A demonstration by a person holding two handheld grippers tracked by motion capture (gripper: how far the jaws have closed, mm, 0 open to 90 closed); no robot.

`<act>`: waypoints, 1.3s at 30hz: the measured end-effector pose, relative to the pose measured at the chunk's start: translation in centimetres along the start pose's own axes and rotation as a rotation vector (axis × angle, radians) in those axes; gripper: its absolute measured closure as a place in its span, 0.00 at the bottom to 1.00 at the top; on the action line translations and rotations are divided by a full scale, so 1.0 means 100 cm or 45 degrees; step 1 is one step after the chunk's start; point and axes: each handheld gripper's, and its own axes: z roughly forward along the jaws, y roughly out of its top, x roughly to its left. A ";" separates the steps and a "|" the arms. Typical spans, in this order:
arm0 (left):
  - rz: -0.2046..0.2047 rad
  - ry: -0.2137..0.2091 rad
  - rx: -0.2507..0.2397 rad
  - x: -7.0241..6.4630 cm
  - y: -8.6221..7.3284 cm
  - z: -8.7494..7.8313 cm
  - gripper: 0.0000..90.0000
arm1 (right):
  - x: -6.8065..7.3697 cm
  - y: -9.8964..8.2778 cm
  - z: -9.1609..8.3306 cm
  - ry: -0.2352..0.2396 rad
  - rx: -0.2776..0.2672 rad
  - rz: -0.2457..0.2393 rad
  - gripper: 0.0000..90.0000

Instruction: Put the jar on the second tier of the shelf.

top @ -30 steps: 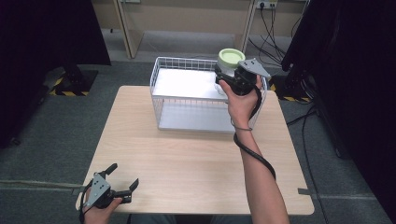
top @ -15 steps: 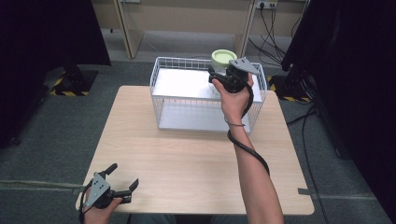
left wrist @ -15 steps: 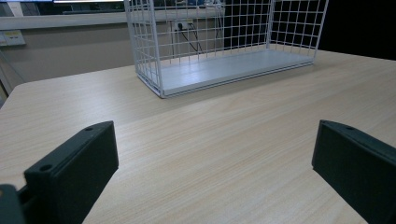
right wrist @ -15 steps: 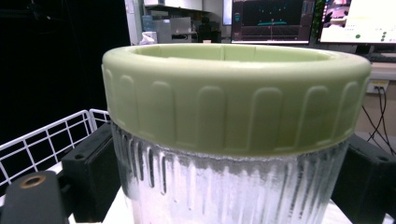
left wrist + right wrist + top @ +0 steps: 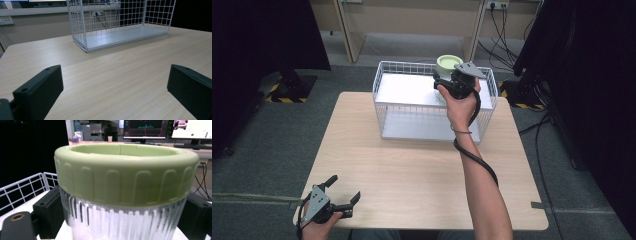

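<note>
My left gripper (image 5: 343,195) rests at the near left corner of the wooden table (image 5: 412,170), jaws spread wide with nothing between them. Farther off, my right gripper (image 5: 451,82) hangs over the white wire basket (image 5: 384,107) at the table's far side. Its jaws are clamped on the ribbed clear body of a green-lidded jar (image 5: 125,195), held upright above the basket's right end.
</note>
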 end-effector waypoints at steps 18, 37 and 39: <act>0.001 0.001 0.001 -0.001 0.000 0.000 0.00 | 0.001 -0.003 -0.004 0.018 -0.001 0.069 0.00; 0.010 0.006 0.007 -0.001 0.000 0.001 0.00 | -0.003 -0.011 -0.034 0.075 -0.015 0.051 0.00; 0.010 0.005 0.006 -0.002 0.000 0.001 0.00 | -0.003 -0.013 -0.038 0.080 -0.013 0.047 0.00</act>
